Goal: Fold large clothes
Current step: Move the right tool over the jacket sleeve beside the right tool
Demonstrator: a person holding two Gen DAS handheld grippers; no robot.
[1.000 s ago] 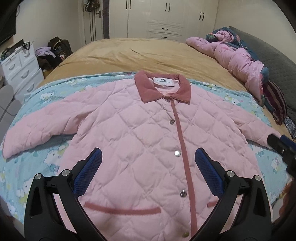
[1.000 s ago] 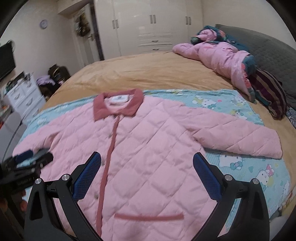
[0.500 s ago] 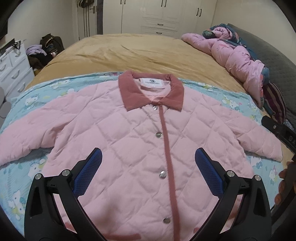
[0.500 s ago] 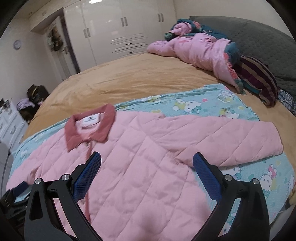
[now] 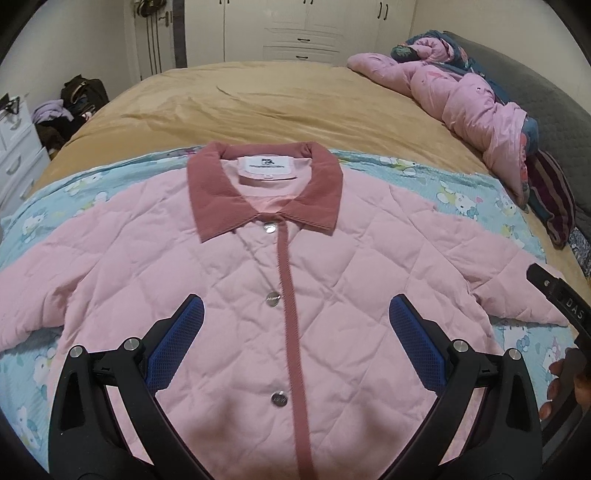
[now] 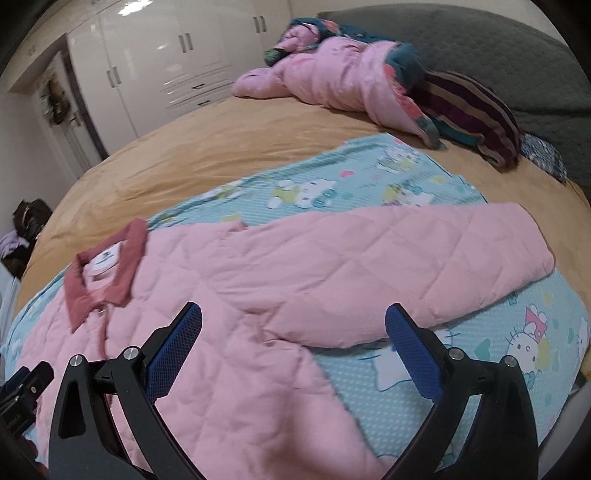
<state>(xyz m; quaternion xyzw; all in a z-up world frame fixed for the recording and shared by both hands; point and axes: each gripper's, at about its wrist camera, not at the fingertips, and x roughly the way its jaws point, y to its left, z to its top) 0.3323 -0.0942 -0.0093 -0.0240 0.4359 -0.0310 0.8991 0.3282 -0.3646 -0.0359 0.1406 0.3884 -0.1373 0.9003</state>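
Note:
A pink quilted jacket (image 5: pixel 229 280) with a dark pink collar (image 5: pixel 221 199) lies flat, front up and buttoned, on a Hello Kitty sheet (image 5: pixel 476 195). My left gripper (image 5: pixel 293 325) is open and empty, above the jacket's chest. My right gripper (image 6: pixel 293 332) is open and empty, above the armpit where the right-hand sleeve (image 6: pixel 406 266) joins the body. That sleeve stretches out to the right. The right gripper's body shows at the right edge of the left wrist view (image 5: pixel 557 299).
The sheet lies on a tan bedspread (image 5: pixel 277 99). A pink bundled duvet (image 6: pixel 332 81) and a striped pillow (image 6: pixel 469 110) lie at the far right by the grey headboard (image 6: pixel 480 51). White wardrobes (image 5: pixel 314 29) stand behind; white drawers (image 5: pixel 14 147) at left.
The left gripper has moved forward up the jacket toward the collar. The right gripper has swung right, from the jacket's body toward the right sleeve. Both stayed open.

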